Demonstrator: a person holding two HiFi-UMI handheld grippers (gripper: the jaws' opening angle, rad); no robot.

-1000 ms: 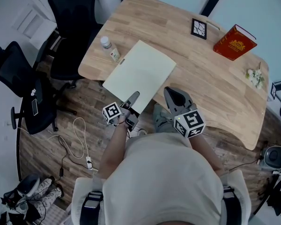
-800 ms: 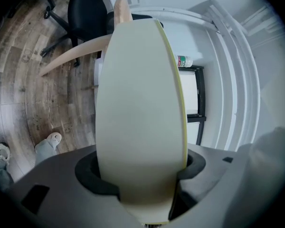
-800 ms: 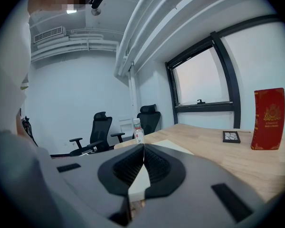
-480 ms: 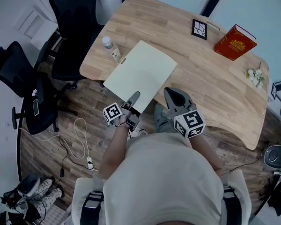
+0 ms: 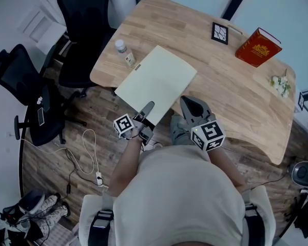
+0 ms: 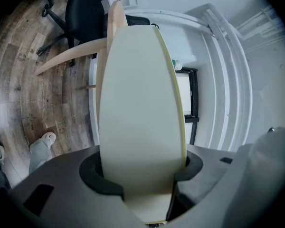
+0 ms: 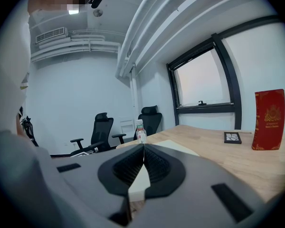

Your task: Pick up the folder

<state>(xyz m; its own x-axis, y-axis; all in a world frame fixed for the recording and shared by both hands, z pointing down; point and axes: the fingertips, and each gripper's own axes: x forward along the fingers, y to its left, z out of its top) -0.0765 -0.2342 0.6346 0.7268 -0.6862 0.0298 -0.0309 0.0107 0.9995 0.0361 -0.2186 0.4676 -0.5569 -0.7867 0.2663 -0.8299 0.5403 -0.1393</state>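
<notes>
A pale cream folder point(image 5: 156, 83) lies flat on the wooden table point(image 5: 236, 101), its near corner over the table's front edge. My left gripper point(image 5: 148, 106) is at that corner. In the left gripper view the folder point(image 6: 137, 103) runs between the two dark pads of the left gripper point(image 6: 142, 172) and fills the gap; the jaws are closing on it. My right gripper point(image 5: 189, 101) hovers just right of the folder's near edge. Its pads point(image 7: 154, 163) meet with nothing between them, and the folder point(image 7: 178, 146) shows beyond the right gripper point(image 7: 143, 148).
A small bottle point(image 5: 124, 52) stands at the folder's left edge. A red book point(image 5: 257, 46), a small picture frame point(image 5: 219, 33) and a sprig of flowers point(image 5: 280, 83) lie at the table's far right. Two black office chairs point(image 5: 84, 35) stand left of the table.
The head view has drifted a little. Both grippers and the folder keep their places.
</notes>
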